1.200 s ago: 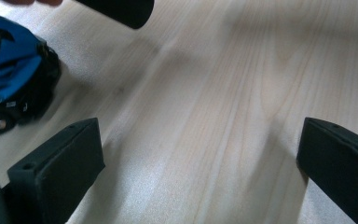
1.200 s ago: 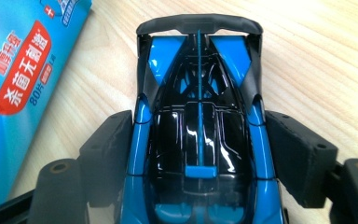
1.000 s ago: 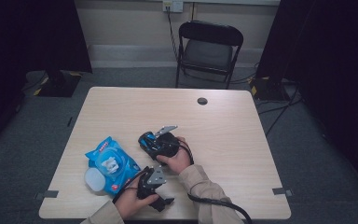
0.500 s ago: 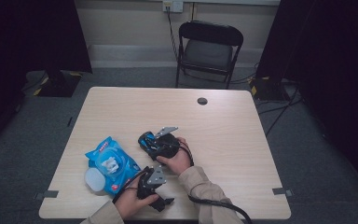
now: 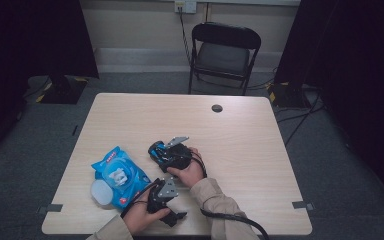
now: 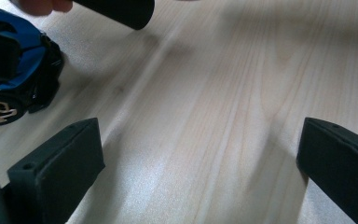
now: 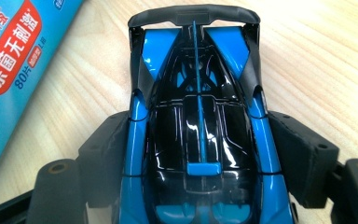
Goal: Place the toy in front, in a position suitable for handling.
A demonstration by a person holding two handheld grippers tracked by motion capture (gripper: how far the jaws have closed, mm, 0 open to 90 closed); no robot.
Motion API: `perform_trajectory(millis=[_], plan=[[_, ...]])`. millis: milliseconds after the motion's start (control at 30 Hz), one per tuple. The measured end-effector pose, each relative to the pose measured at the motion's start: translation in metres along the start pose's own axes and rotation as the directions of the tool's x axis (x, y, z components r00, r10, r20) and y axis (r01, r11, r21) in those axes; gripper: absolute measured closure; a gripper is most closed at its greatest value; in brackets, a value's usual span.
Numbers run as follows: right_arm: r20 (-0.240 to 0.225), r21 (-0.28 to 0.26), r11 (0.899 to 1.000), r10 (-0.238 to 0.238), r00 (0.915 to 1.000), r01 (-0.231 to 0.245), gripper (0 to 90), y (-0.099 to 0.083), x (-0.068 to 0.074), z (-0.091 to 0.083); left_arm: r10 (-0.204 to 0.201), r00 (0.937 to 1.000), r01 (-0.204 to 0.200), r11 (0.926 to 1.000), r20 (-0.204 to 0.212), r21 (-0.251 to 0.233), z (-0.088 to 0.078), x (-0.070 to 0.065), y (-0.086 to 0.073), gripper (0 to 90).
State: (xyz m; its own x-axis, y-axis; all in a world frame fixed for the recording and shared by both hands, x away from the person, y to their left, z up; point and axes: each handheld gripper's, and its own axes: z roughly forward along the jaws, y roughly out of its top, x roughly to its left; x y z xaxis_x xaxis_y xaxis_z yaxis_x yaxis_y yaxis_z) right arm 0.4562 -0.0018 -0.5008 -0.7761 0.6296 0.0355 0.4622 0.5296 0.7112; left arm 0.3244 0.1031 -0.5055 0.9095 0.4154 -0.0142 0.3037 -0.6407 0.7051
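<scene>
Nothing has shifted since the earlier high views: both hands, the toy car and the wipes pack sit where they were.

Largest is the desk (image 5: 260, 150), a pale wood-grain top with a small dark round cap (image 5: 217, 108) near its far edge. A black folding chair (image 5: 223, 50) stands beyond it on the grey floor.

Next comes the wipes pack (image 5: 117, 172), bright blue with a white lid (its red label with white print shows in the right gripper view (image 7: 9, 51)); it lies flat on the desk's left part, with a round translucent lid (image 5: 101, 191) touching its near-left corner.

The right gripper (image 5: 166, 152), held in the person's right hand near the desk's middle, has its jaws clamped on the flanks of the toy car (image 7: 200, 126), one pad pressed against each side. This car rests on the desk just beside the wipes pack. It is glossy blue with a black canopy, a thin blue stripe down the centre and a black rear wing across the end farthest from the gripper.

The left gripper (image 6: 200, 163) rests near the front edge, its jaws wide apart over bare wood with nothing between them; the car (image 6: 14, 79) lies off to the left of them.
</scene>
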Motion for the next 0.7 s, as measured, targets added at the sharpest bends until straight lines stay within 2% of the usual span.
perform_trajectory(millis=[133,333,500,600,700], plan=[[-0.01,0.011,1.0,-0.004,0.9999,0.004,26.1,0.0,-0.002,-0.002,0.0,1.0,0.0,1.0,0.0,0.0,0.0,0.0,0.0,0.0],[0.004,0.004,1.0,-0.003,1.0,0.003,27.3,-0.001,-0.007,-0.008,0.0,1.0,0.0,1.0,0.0,-0.001,0.0,0.0,0.0,0.0],[0.019,0.008,1.0,-0.008,0.9998,0.008,27.5,-0.001,-0.017,-0.019,0.0,1.0,0.0,1.0,0.0,0.0,0.0,0.0,0.0,0.0],[0.023,-0.013,1.0,0.018,0.9996,-0.017,27.5,-0.002,-0.023,-0.027,-0.001,1.0,0.001,1.0,0.0,-0.001,0.0,0.0,0.0,0.0],[0.031,-0.016,1.0,0.01,0.9995,-0.009,27.5,-0.002,-0.029,-0.036,-0.001,1.0,0.001,1.0,0.0,-0.001,0.0,0.0,0.0,0.0]])
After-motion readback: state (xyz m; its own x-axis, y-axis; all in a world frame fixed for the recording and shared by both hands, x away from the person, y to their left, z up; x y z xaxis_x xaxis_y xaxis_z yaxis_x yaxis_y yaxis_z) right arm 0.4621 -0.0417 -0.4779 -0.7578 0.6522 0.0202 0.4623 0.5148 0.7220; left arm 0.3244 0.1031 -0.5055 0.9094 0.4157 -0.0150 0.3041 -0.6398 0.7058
